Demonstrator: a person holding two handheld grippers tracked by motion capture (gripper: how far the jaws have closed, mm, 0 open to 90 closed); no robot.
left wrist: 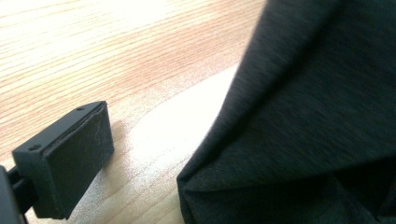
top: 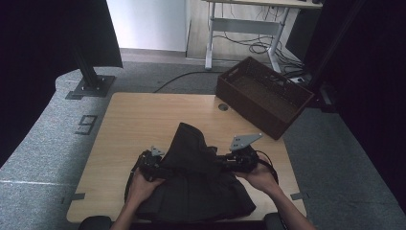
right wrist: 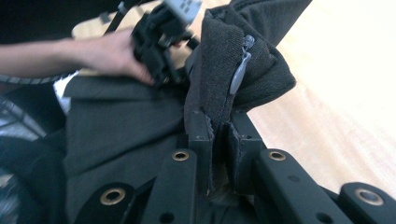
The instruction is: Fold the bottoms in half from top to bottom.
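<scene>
Centrally, one dark woven garment (top: 196, 177) with one grey zipper pull (right wrist: 240, 70) is pinched between right gripper (right wrist: 218, 133) jaws; left gripper (top: 152, 165) state unclear.

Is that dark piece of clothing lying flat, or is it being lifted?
Partly lifted. The dark garment peaks between the right gripper, clamped on fabric beside a zipper pull, and the left gripper; its lower part lies on the table.

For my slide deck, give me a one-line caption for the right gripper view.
Right gripper with jaws shut on a fold of dark garment beside its zipper pull, above a wooden table.
</scene>
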